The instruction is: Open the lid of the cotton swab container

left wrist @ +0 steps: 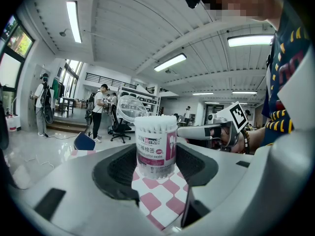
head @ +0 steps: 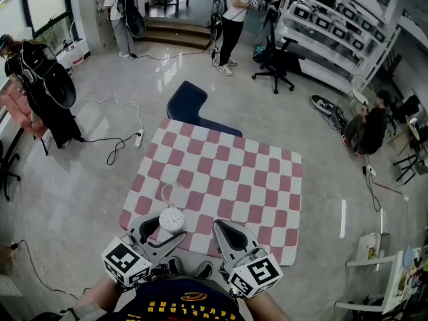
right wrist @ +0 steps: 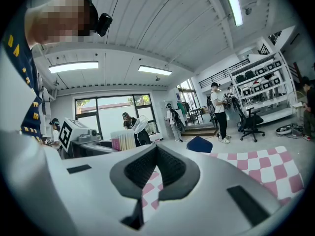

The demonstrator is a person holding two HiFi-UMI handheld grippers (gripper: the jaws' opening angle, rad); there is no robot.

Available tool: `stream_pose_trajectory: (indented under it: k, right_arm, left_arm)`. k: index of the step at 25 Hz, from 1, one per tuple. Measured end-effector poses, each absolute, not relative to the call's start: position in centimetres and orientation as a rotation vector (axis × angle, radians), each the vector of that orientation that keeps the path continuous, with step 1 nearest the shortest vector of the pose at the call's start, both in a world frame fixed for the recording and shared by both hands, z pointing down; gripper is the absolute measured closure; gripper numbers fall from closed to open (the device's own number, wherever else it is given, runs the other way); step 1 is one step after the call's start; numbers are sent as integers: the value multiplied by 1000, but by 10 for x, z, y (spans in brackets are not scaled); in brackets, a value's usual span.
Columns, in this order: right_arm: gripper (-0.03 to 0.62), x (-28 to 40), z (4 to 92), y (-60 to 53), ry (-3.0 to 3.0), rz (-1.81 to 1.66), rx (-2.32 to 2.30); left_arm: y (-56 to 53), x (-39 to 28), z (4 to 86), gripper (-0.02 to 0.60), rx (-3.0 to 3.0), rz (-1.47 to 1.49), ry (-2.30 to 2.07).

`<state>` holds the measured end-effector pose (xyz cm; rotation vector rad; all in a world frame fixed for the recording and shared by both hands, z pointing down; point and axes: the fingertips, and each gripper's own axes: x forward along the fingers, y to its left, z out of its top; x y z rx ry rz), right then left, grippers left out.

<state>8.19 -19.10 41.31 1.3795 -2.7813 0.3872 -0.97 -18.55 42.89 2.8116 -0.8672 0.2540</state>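
Left gripper (left wrist: 156,175) is clamped on the white cylindrical plastic cotton swab container (left wrist: 156,144), upright on the pink-and-white checked worktop (head: 227,179) (its clear lid (left wrist: 132,107) looks flipped back to me); right gripper (right wrist: 156,156) sits closed, empty, alongside.

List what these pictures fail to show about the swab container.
- Head view: base of the cotton swab container, hidden by its own top and the left gripper.
- Left gripper view: hinge of the lid, behind the swabs; fine print on the label, too small.
- Right gripper view: the container's lower half, behind the left gripper.
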Motion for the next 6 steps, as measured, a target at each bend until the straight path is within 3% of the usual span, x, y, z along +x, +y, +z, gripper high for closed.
stream_pose_trajectory:
  k: [6]
  right_arm:
    - [583,82,413,-189,-2779,390,1378]
  left_arm:
    - [-183,-9,428,334,2820,249,-859]
